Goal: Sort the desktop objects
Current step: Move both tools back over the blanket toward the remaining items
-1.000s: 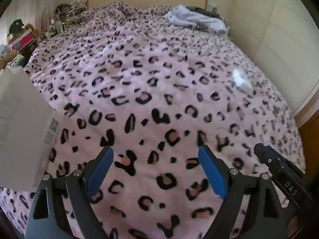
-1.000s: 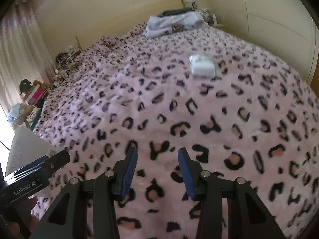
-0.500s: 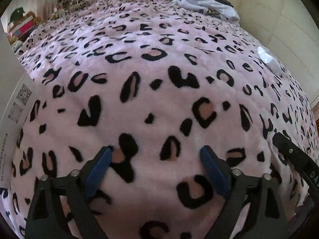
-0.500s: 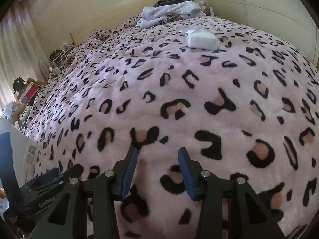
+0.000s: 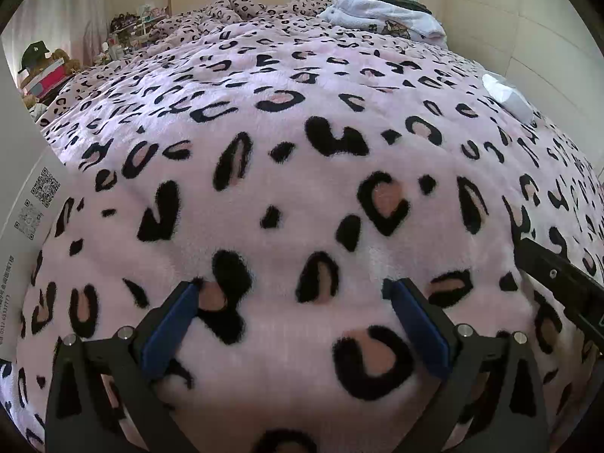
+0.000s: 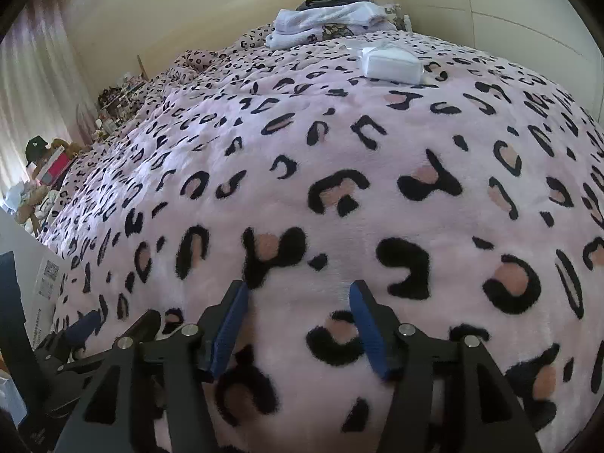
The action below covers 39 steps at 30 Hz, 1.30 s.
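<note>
A white tissue pack [image 6: 392, 64] lies far ahead on the pink leopard-print blanket [image 6: 339, 151]; it also shows in the left wrist view [image 5: 507, 94] at the right. A white box with QR codes [image 5: 26, 207] stands at the left edge. My left gripper [image 5: 292, 294] is open and empty, low against the blanket. My right gripper [image 6: 298, 292] is open and empty, also low on the blanket. The right gripper's body [image 5: 558, 287] shows at the left view's right edge; the left gripper [image 6: 87, 339] shows at the right view's lower left.
Folded pale clothes [image 6: 324, 22] lie at the bed's far end near the headboard. Cluttered shelves with a dark cap [image 5: 36, 54] and toys stand left of the bed. A cream wall panel [image 5: 547, 37] runs along the right.
Both grippers have dropped from above the bed down close to the blanket. The right gripper's fingers have spread a little wider. Nothing was picked up.
</note>
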Each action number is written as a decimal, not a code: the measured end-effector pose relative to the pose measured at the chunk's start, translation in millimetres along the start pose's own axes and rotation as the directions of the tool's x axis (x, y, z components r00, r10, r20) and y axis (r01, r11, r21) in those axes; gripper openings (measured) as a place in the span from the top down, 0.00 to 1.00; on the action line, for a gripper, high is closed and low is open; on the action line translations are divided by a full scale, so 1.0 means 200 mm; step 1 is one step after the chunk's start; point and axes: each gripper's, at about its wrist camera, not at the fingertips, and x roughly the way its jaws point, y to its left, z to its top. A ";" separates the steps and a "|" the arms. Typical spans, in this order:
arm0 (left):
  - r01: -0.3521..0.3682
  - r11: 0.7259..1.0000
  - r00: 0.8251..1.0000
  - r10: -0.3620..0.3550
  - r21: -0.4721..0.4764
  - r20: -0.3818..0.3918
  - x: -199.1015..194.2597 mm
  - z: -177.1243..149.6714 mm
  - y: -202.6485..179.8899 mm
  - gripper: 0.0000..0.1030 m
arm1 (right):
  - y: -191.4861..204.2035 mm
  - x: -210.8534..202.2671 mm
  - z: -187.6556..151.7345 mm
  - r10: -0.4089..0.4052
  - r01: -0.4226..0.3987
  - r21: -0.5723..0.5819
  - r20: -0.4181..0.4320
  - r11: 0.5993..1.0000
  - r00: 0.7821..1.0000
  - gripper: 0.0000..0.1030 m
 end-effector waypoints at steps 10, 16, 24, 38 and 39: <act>0.002 1.000 1.000 -0.002 -0.002 -0.007 0.01 0.01 0.00 0.00 | 0.01 0.01 0.00 -0.008 0.008 -0.021 -0.005 1.000 1.000 0.39; 0.001 1.000 1.000 -0.001 -0.001 -0.007 0.01 0.00 0.00 0.00 | 0.03 0.02 0.00 -0.019 0.019 -0.038 -0.010 0.999 1.000 0.37; 0.003 1.000 1.000 -0.003 -0.003 -0.005 0.01 0.00 0.00 0.00 | 0.03 0.02 0.00 -0.030 0.029 -0.053 -0.016 0.998 0.999 0.36; 0.003 1.000 1.000 -0.003 -0.003 -0.005 0.01 0.00 0.00 0.00 | 0.02 0.02 0.00 -0.004 0.003 -0.035 -0.011 0.999 1.000 0.35; 0.003 1.000 1.000 -0.003 -0.003 -0.005 0.01 0.00 0.00 0.00 | 0.02 0.02 0.00 -0.002 0.002 -0.033 -0.011 0.999 1.000 0.35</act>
